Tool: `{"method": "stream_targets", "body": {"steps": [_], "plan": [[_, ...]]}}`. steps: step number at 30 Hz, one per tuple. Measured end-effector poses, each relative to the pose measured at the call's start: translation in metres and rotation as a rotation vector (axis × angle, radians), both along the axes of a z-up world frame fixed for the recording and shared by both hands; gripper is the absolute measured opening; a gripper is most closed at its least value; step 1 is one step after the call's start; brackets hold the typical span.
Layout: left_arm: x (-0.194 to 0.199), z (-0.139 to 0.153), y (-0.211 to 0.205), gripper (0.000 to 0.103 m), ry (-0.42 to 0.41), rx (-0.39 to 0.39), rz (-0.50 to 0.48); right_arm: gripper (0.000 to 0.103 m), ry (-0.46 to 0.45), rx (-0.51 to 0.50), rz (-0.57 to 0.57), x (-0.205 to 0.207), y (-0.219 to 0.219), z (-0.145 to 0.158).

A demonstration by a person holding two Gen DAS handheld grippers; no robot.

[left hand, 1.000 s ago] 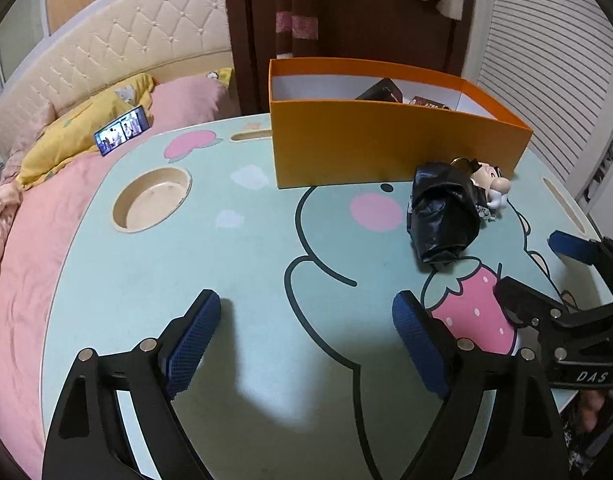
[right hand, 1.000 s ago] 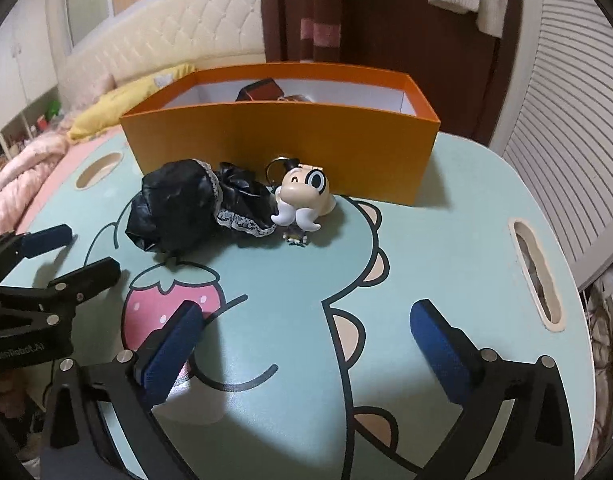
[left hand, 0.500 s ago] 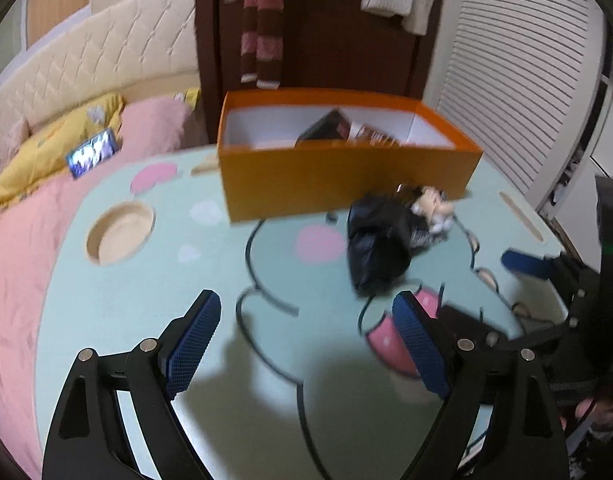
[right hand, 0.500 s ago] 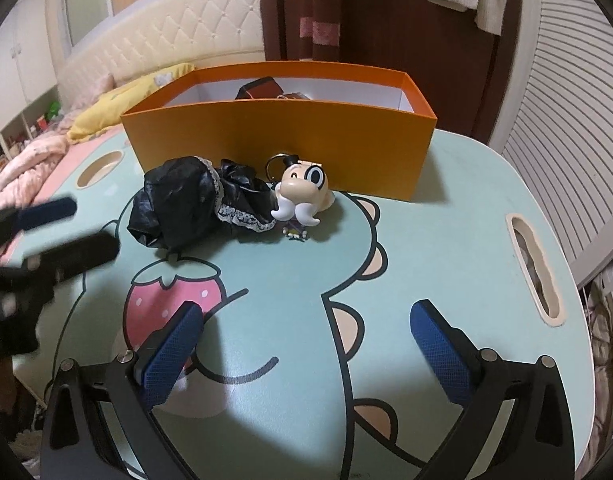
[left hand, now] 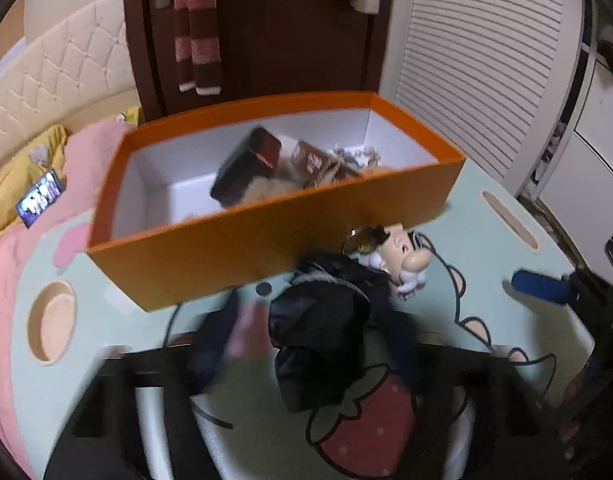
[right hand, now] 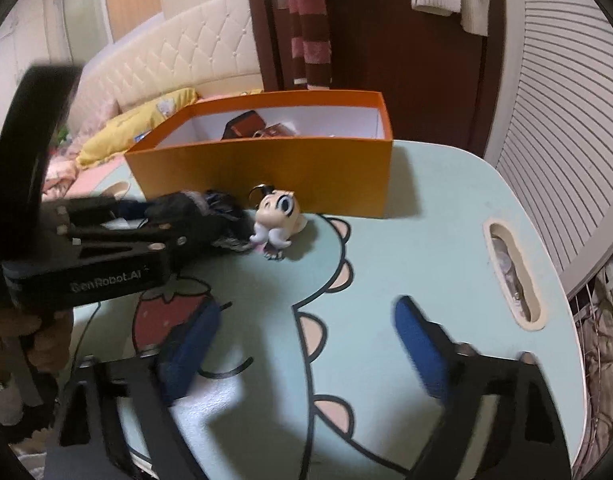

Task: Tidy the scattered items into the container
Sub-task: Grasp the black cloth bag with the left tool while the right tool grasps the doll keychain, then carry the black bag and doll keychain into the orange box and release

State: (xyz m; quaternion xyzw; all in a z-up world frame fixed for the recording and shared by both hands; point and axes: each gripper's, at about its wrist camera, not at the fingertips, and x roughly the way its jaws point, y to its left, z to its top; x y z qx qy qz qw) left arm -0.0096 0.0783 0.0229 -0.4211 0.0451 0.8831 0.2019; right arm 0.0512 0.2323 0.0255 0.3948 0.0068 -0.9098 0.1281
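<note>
A crumpled black cloth bundle [left hand: 318, 336] lies on the table in front of the orange box [left hand: 210, 256], which holds brown packets. A cream big-eyed figurine keychain [left hand: 402, 258] rests at the bundle's far right. My left gripper [left hand: 308, 344] straddles the bundle, its jaws closing and blurred; a strip of table still shows beside the left finger. In the right wrist view the left gripper [right hand: 162, 220] covers part of the bundle [right hand: 222, 220], left of the figurine [right hand: 278, 220]. My right gripper [right hand: 306, 348] hovers nearer the front edge, jaws closing on nothing.
The pale green cartoon table [right hand: 426, 240] has a handle slot [right hand: 510, 268] at its right edge and a round cup recess [left hand: 52, 320] at the left. A bed with pink and yellow bedding and a phone [left hand: 40, 198] lies beyond. A hand [right hand: 30, 336] holds the left gripper.
The left gripper moved forward and right until its fingers straddle the black bundle, and its jaws narrowed. The right gripper's jaws also narrowed. Bundle and figurine lie where they were.
</note>
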Motion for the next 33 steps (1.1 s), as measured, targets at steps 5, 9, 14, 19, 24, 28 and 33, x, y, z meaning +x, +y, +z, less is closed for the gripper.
{"method": "stream_targets", "body": {"steps": [5, 9, 14, 19, 24, 28, 33], "plan": [[0.023, 0.007, -0.020, 0.034, 0.039, 0.027, 0.022, 0.059, -0.048, -0.069, 0.004, -0.017, 0.003, 0.004], [0.051, 0.021, -0.049, 0.034, 0.057, 0.064, 0.073, 0.058, -0.044, -0.070, 0.014, -0.036, -0.011, 0.010], [0.076, 0.032, -0.077, 0.034, 0.074, 0.069, 0.127, 0.058, -0.086, -0.054, 0.030, -0.065, -0.033, 0.007], [0.078, 0.035, -0.087, 0.034, 0.090, 0.083, 0.159, 0.036, -0.110, 0.003, 0.031, -0.079, -0.045, -0.004], [0.076, 0.032, -0.088, 0.034, 0.083, 0.099, 0.163, 0.035, -0.087, 0.001, 0.054, -0.062, -0.044, -0.003], [0.077, 0.034, -0.085, 0.034, 0.088, 0.108, 0.148, 0.035, -0.070, -0.018, 0.061, -0.049, -0.038, 0.002], [0.073, 0.046, -0.080, 0.034, 0.109, 0.127, 0.129, 0.035, -0.008, -0.042, 0.075, -0.038, -0.034, 0.023]]}}
